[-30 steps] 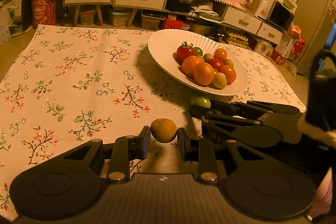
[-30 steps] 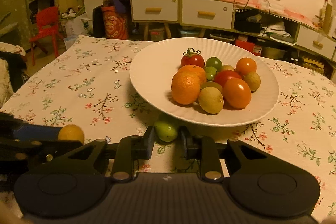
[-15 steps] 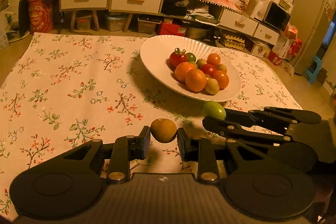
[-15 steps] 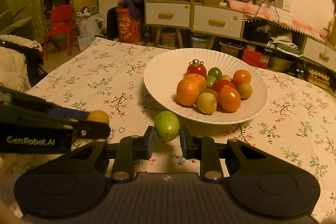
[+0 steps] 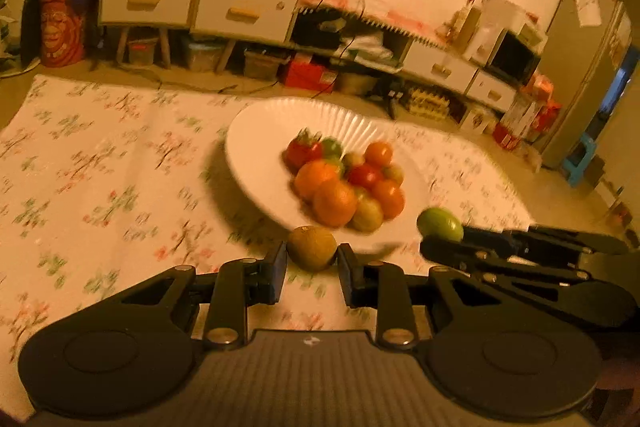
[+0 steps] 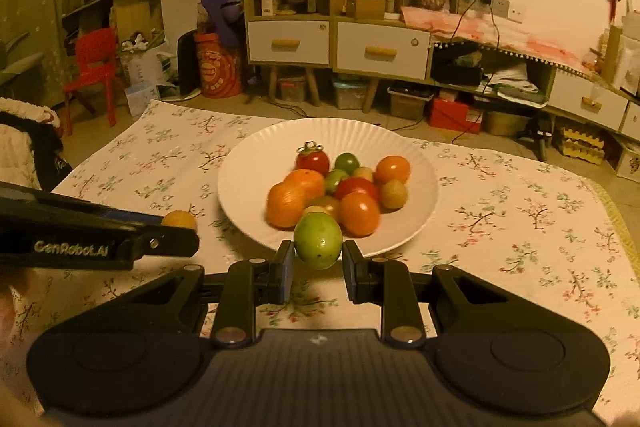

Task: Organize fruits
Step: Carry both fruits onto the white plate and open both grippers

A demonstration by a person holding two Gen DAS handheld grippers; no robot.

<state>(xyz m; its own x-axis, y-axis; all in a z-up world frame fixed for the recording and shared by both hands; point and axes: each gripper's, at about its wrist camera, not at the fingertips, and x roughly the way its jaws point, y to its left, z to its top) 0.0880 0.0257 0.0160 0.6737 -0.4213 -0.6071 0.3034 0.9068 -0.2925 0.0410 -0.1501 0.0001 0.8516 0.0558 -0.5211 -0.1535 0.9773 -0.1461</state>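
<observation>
A white fluted plate (image 5: 256,155) (image 6: 248,183) on the floral tablecloth holds a heap of oranges, red tomatoes and small green and tan fruits (image 5: 344,179) (image 6: 340,187). My left gripper (image 5: 312,257) is shut on a small brownish-yellow fruit (image 5: 312,247), lifted off the cloth just short of the plate's near rim. That fruit (image 6: 179,218) also shows at the left in the right wrist view. My right gripper (image 6: 318,259) is shut on a green tomato (image 6: 318,239), held above the plate's near edge. The green tomato (image 5: 439,225) appears right of the plate in the left wrist view.
The floral tablecloth (image 6: 520,219) covers the table all around the plate. Beyond the far edge stand white-drawered cabinets (image 6: 340,47), a red chair (image 6: 92,71), storage boxes and a fridge (image 5: 580,67). A fleecy sleeve (image 6: 24,143) shows at the left.
Both grippers have risen and moved toward the plate with their fruits. The green tomato came up off the cloth and now hangs over the plate's near rim.
</observation>
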